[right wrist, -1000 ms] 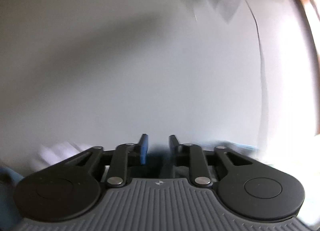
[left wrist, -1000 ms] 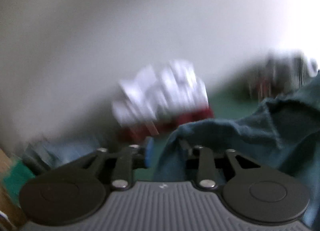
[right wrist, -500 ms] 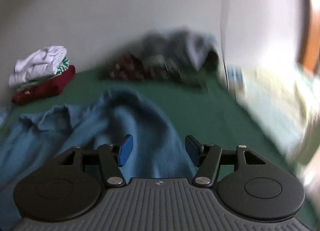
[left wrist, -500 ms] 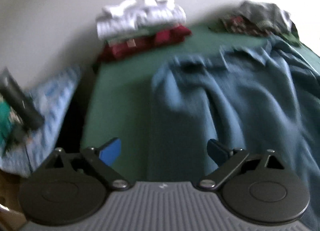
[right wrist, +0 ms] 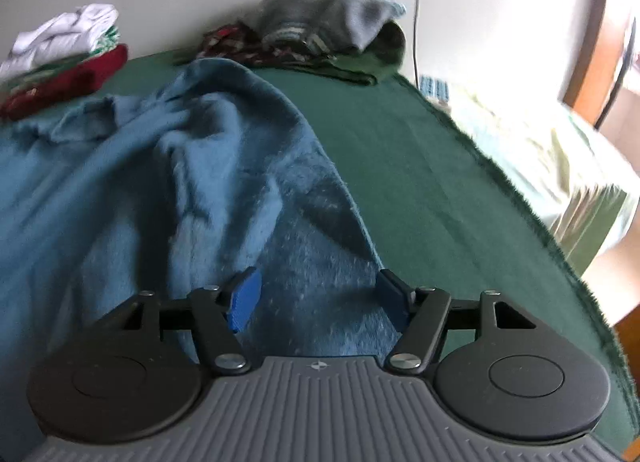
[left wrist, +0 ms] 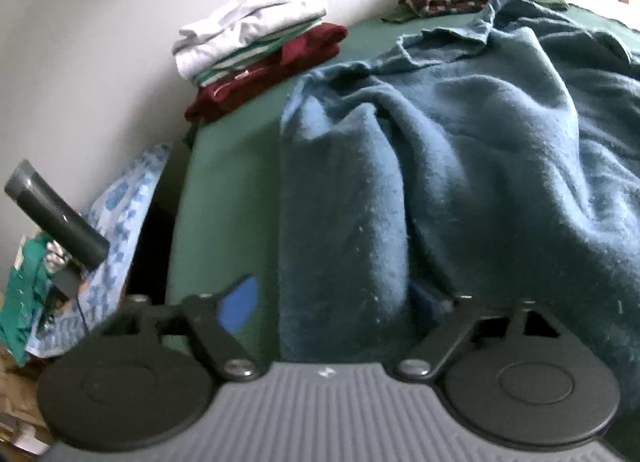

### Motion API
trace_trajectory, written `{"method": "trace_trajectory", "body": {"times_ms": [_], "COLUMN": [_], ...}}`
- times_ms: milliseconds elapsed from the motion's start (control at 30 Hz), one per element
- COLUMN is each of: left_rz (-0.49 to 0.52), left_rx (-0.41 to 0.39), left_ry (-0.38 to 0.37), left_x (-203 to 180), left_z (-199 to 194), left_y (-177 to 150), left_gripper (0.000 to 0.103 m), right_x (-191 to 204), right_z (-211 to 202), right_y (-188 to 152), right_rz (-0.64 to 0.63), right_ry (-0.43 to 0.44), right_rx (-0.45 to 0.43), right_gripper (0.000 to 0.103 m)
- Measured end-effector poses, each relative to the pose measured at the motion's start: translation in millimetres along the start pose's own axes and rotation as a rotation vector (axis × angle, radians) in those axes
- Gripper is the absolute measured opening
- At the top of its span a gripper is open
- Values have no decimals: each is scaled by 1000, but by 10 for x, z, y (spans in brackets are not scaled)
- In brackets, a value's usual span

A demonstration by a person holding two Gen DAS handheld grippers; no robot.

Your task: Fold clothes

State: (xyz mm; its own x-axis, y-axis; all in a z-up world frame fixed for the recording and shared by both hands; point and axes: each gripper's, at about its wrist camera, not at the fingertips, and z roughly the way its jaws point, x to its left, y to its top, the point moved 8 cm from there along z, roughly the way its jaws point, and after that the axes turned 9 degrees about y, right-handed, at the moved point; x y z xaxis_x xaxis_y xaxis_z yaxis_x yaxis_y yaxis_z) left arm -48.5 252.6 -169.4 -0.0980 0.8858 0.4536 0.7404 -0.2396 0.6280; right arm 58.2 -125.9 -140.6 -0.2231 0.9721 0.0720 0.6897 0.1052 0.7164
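A rumpled blue fleece garment (left wrist: pixel 460 166) lies spread on the green table cover (left wrist: pixel 232 166). My left gripper (left wrist: pixel 332 302) hovers low over the garment's left edge. Its jaws are closing; the left pad (left wrist: pixel 238 308) stands over bare cover, and a fold partly hides the right pad, with cloth between them but not pinched. In the right wrist view the same garment (right wrist: pixel 160 182) fills the left half. My right gripper (right wrist: pixel 319 298) sits over its right edge, its jaws opening, with fleece lying between and under the pads but not pressed.
A folded stack (left wrist: pixel 260 50) of white, striped and red clothes stands at the far left by the wall. An unfolded heap (right wrist: pixel 320 30) lies at the far middle. The cover's frayed edge (right wrist: pixel 520 198) runs down the right, with pale bedding (right wrist: pixel 560 166) beyond. A dark cylinder (left wrist: pixel 56 218) sticks up off the left side.
Both views swung down from the wall to the table. The jaws of both grippers stand wider than a second ago. The blue garment, bunched at the left gripper before, now lies on the cover.
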Motion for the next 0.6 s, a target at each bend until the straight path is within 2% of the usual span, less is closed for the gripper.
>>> {"method": "trace_trajectory", "body": {"times_ms": [67,100,133,167,200,233,367,467,533,600], "left_rz": [-5,1,8,15,22,20,33,-32,-80,-158], "left_rx": [-3,-1,4,8,12,19,32,33,33,47], "left_ry": [6,18,32,45,59,77,186,264,314,329], "left_x": [89,126,160,194,228,271,472,877,1154,1431], "left_z": [12,37,66,95,124,169,381,564,684,836], "left_y": [-54,-74,-92,-109,-126,-114,32,311,499,732], "left_gripper": [59,51,41,35,27,25,23,23,23,29], "right_x": [-26,-36,-44,-53,-78,-110,-317,-519,-680,-845], "right_z": [-35,-38,-42,-34,-12,13,122,160,221,286], "right_y": [-58,-68,-76,-70,-49,-24,174,489,823,1181], "right_rz": [7,1,-4,-8,-1,10,57,38,17,-6], "right_ry": [-5,-12,-19,-23,-23,-23,-26,-66,-114,-165], "right_rx": [-20,-31,-40,-44,-42,-38,-45,-94,-143,-194], "right_gripper": [54,49,39,26,18,9,5,5,5,5]}}
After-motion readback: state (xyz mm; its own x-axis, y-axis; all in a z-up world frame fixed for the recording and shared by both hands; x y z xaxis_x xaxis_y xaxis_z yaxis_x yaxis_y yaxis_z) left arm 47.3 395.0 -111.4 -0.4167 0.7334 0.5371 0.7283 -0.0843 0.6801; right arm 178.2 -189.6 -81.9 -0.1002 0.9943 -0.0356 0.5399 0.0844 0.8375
